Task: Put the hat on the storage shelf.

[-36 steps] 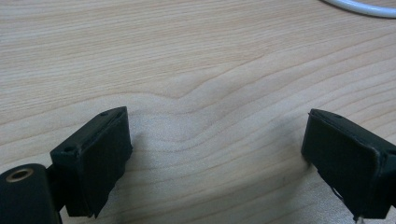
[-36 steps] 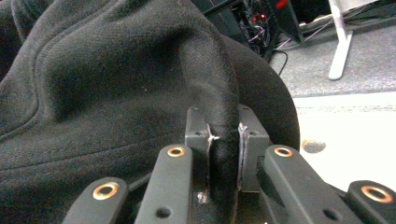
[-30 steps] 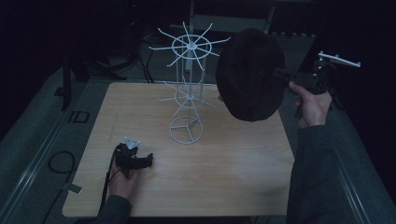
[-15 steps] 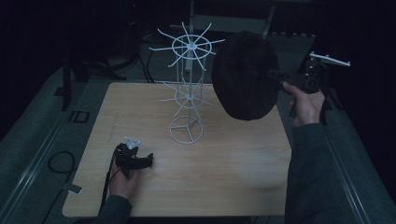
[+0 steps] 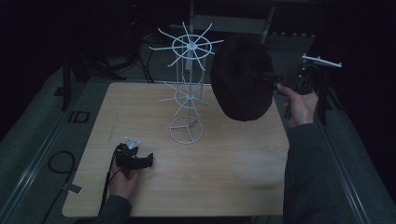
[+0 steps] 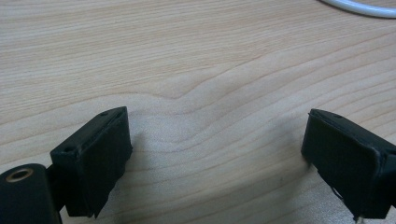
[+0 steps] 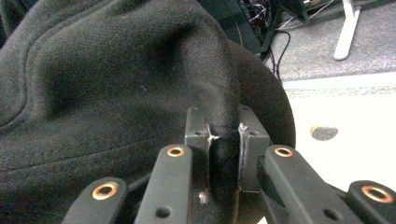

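Hat point(image 5: 240, 79) pinched in right claw point(image 5: 273, 80), just beside rack point(image 5: 187, 88); left claw point(image 5: 145, 161) open, empty.

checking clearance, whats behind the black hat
The black hat hides some right-hand prongs of the white wire rack and floor beyond; the right hand-held gripper pinches its edge.

The room was dim, lit mostly over a pale wood-grain tabletop point(image 5: 224, 177) with rounded corners. Grey carpeted floor point(image 5: 32, 140) surrounded it, darker toward twelve o'clock. A black cable point(image 5: 58, 161) looped on the floor at eight o'clock. More dark cables point(image 5: 135, 60) tangled at eleven o'clock, and a pale furniture leg point(image 5: 270, 21) stood at one o'clock.
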A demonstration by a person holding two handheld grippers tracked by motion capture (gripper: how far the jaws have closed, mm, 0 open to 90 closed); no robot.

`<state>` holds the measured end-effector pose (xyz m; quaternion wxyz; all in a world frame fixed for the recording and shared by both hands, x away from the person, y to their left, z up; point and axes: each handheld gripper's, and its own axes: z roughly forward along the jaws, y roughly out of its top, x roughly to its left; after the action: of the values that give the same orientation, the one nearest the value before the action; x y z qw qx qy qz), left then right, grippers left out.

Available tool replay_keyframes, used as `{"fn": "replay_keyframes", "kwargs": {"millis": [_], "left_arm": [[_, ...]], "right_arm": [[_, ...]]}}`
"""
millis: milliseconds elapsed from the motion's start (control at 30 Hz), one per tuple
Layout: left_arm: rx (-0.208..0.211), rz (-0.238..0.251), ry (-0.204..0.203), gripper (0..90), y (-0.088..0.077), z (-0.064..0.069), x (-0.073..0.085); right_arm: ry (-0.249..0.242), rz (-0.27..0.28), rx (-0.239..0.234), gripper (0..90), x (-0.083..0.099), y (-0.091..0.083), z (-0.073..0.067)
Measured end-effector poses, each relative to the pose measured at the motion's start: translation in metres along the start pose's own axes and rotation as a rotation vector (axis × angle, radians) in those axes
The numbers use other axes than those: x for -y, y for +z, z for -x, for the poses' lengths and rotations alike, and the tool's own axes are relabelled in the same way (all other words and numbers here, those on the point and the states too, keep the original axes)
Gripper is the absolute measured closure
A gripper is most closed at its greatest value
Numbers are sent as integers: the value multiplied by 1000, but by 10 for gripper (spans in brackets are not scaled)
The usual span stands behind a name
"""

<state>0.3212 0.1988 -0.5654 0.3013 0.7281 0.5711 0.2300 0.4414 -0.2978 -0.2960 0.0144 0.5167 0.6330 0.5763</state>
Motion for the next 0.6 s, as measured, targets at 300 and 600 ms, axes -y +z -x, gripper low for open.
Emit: {"fn": "replay_keyframes", "kwargs": {"millis": [300,600], "left_arm": [[2,-2,0,88,0,0,0],[1,-2,0,88,0,0,0]], "right_arm": [[-29,11,6,782,-1,3,-11],[-21,19,3,779,0,7,-11]]}}
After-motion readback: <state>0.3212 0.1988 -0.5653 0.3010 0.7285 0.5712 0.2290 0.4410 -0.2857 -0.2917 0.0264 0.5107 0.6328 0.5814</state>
